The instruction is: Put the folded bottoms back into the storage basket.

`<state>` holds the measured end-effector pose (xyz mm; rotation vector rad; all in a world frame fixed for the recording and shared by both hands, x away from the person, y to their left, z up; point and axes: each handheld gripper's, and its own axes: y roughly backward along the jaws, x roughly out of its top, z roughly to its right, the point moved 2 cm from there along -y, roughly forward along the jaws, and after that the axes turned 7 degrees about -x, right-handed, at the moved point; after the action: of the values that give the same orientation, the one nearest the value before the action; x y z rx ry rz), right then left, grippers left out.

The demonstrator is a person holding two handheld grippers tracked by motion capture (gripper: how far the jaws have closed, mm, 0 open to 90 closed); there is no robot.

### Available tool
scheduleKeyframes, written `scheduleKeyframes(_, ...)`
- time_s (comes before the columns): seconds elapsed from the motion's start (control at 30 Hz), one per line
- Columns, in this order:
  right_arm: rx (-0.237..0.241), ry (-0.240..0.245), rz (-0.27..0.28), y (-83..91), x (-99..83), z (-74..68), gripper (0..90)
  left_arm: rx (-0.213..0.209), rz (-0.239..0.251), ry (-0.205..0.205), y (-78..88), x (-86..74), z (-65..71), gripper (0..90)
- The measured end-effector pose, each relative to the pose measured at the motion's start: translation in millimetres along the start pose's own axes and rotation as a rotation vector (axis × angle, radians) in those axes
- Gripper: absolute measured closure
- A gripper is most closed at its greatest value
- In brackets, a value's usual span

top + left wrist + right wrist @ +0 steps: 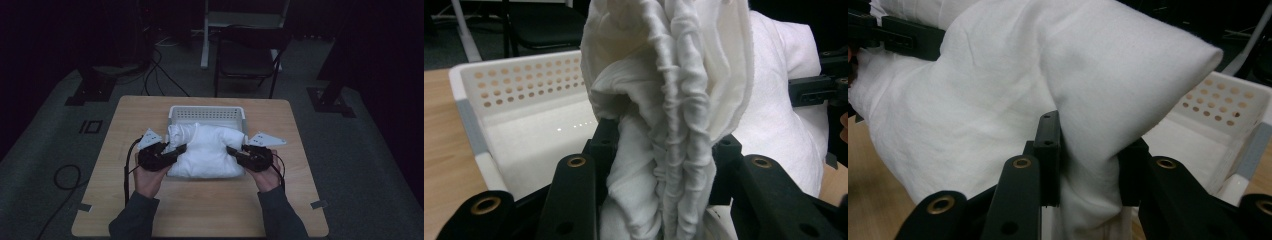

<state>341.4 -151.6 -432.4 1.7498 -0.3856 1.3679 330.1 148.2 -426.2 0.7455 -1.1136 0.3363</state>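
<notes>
A folded white cloth point(207, 150) hangs between my two grippers over the front of a white perforated basket point(207, 113) on the wooden table. My left gripper point(176, 150) is shut on the cloth's left edge, where bunched folds point(664, 150) are squeezed between its black jaws. My right gripper point(234, 151) is shut on the cloth's right edge, with a thick fold point(1088, 165) pinched between its jaws. In the left gripper view the basket point(524, 115) lies behind the cloth. The right gripper view has the basket's wall point(1218, 110) at the right.
The wooden table point(150, 210) has bare room in front of and beside the basket. A dark chair point(247, 60) and a white desk leg point(205, 35) stand beyond the far edge. Cables point(155, 75) lie on the grey floor.
</notes>
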Motion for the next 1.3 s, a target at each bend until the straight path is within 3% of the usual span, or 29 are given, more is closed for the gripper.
scheduleKeyframes(0.67, -0.026, -0.008, 0.026, -15.4, 27.0, 14.4, 71.1, 0.025, 0.028, 0.006, -9.0, 27.2, -17.0, 59.7)
scheduleKeyframes(1.3, -0.060, -0.043, 0.012, -32.7, 33.3, 32.5, 71.1, 0.051, 0.023, 0.011, -32.1, 37.9, -31.6, 59.8)
